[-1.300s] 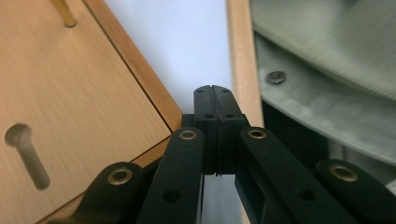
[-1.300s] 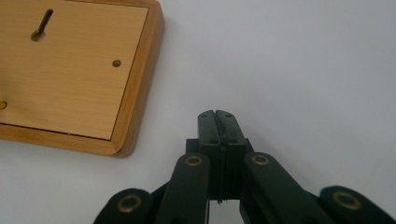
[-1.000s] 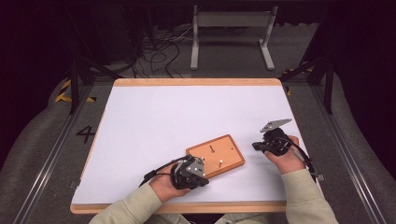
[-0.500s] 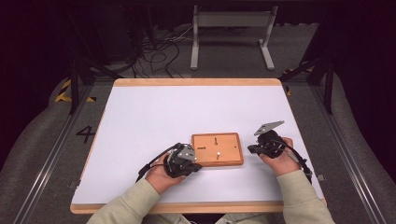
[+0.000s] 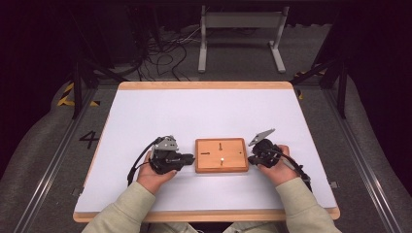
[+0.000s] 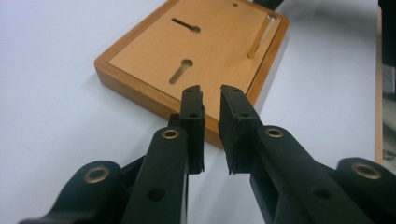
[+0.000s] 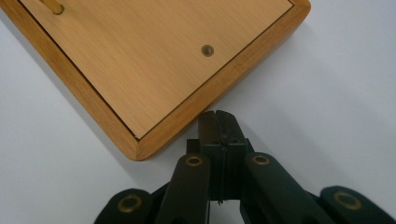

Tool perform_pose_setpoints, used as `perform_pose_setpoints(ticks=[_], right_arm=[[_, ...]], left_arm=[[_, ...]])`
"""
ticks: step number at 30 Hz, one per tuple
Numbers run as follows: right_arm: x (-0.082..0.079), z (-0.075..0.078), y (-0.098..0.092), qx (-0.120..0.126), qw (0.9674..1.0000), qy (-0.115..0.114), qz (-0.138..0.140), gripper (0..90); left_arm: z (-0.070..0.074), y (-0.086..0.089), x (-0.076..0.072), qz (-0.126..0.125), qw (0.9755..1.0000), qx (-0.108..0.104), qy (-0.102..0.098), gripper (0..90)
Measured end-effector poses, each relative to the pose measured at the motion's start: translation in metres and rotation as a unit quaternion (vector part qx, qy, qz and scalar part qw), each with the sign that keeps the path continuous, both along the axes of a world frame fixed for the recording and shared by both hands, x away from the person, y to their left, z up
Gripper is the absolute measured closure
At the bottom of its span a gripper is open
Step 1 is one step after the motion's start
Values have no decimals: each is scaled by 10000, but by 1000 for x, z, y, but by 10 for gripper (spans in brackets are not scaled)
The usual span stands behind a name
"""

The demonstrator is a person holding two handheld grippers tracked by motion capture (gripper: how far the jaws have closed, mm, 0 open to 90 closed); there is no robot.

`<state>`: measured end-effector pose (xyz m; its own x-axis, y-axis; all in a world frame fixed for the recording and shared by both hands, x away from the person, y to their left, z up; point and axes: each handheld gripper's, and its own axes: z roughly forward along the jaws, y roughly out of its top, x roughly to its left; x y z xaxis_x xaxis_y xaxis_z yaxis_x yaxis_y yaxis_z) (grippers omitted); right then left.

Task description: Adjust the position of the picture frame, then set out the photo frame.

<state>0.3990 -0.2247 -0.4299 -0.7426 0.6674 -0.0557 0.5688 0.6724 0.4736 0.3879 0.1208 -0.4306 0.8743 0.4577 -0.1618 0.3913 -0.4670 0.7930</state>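
Note:
A flat wooden board (image 5: 221, 155) with keyhole slots and a thin brass pin (image 6: 259, 35) lies square on the white table top (image 5: 204, 111), near the front. My left gripper (image 5: 192, 157) lies level at the board's left edge. In the left gripper view its jaws (image 6: 211, 93) have just been opening and stand slightly open with nothing between them, pointing at the board (image 6: 196, 51). My right gripper (image 5: 250, 158) is at the board's right edge. Its jaws (image 7: 217, 116) are shut and empty, with the tips against the rim of the board (image 7: 154, 56).
The table has a wooden rim (image 5: 204, 85). Beyond its far edge stand a grey metal frame (image 5: 240, 22) and loose cables (image 5: 165, 53) on the floor. Dark rails run along both sides, with a "4" marked at the left (image 5: 90, 140).
The board has turned from tilted to square with the table. My left gripper has drawn back to the left and its jaws have parted a little. My right gripper has moved left up to the board's edge.

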Motion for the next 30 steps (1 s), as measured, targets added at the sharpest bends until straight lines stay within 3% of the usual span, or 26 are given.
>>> perform_pose_setpoints(ticks=[4,7,10,12,14,16,18,22,26,30], right_arm=[[0,-2,7,12,9998,-192,53,900],[0,-3,2,201,9995,-212,68,900],[0,1,-2,223,9990,-377,15,900],[-1,8,-11,468,9973,-567,-91,838],[-3,15,-19,736,9935,-852,-142,773],[-5,21,-27,1122,9878,-1073,-144,743],[-7,25,-33,1462,9807,-1294,-139,697],[-9,30,-41,1890,9692,-1574,-154,664],[-10,33,-46,2091,9626,-1715,-182,632],[-12,36,-51,2249,9578,-1774,-243,621]], left_arm=[[2,5,0,142,9999,-46,-43,754],[4,3,-1,197,9997,-44,-151,699],[6,1,-2,262,9994,-50,-232,625],[8,2,-2,308,9991,-169,-223,559],[10,4,-2,441,9982,-378,-117,488],[14,8,-3,529,9967,-606,-95,452],[17,11,-5,659,9949,-733,-221,434],[19,13,-5,758,9931,-775,-440,410],[18,12,-6,773,9921,-825,-549,389],[20,8,-6,775,9903,-1064,-444,319]])
